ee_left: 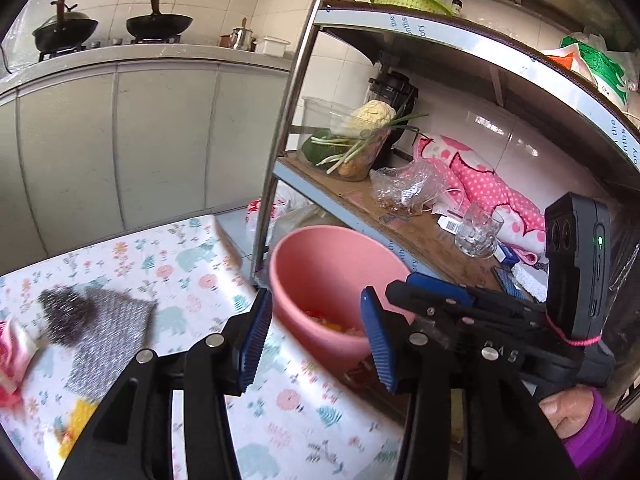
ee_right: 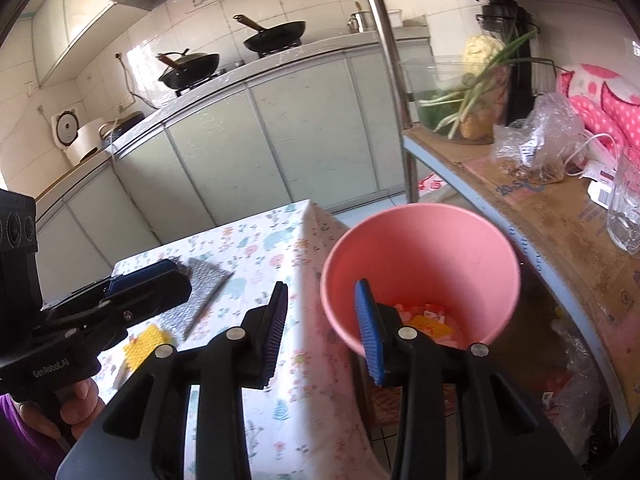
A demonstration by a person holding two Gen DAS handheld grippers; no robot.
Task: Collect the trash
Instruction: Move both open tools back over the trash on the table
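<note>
Kitchen count, by kind

Grippers: two, left gripper and right gripper, each with two blue-padded fingers. Pink bin: one (the scraps inside are too jumbled to count). Black woks on the stove: two. Grey scouring cloth: one. Yellow sponge: one. Drinking glass: one. Clear plastic bag on the shelf: one. Cauliflower: one. Green colander: one. Kettle: one.

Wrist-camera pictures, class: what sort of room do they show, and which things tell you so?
Most likely a home kitchen. Two black woks sit on a stove on the tiled counter, a metal shelf rack holds cauliflower and greens, and a kettle stands nearby.
</note>
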